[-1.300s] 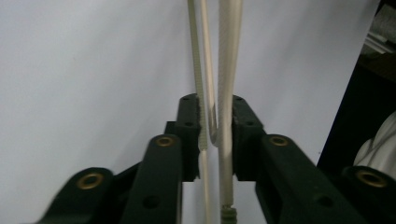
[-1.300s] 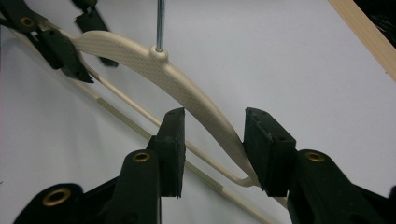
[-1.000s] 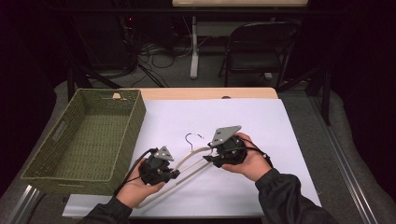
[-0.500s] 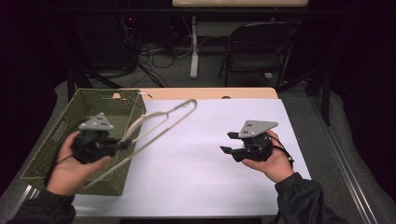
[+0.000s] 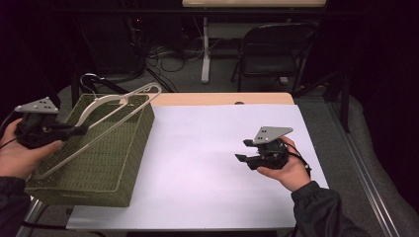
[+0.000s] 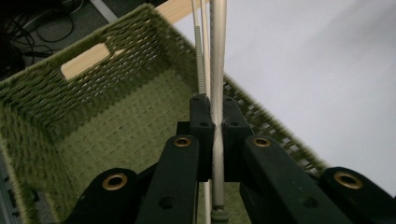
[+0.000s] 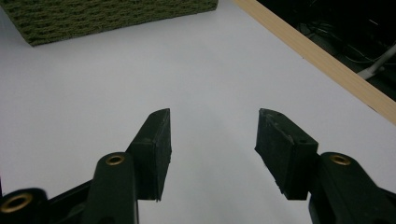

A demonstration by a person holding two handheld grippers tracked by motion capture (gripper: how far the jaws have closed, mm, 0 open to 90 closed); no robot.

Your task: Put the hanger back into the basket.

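Note:
A pale wire clothes hanger point(image 5: 99, 132) hangs in the air over the green woven basket point(image 5: 133, 148) at the table's left end. My left gripper point(image 5: 81, 130) is shut on one of its thin bars, near the basket's left rim. In the left gripper view the pads point(image 6: 203, 126) pinch the bar of the hanger point(image 6: 217, 56) above the basket's floor point(image 6: 93, 107). My right gripper point(image 5: 242, 150) hovers low over the white cover at the right. Its jaws point(image 7: 214, 126) stand open with nothing between them and have just opened a little wider.
A white sheet point(image 5: 207, 163) covers the wooden table point(image 5: 222, 98). The basket's corner point(image 7: 107, 16) lies far ahead of the right gripper. A dark chair point(image 5: 274, 49) and floor cables point(image 5: 163, 54) stand behind the table.
My left gripper has carried the hanger from the middle of the table leftward and up, over the basket. The right hand let go of the hanger and drew back to the right.

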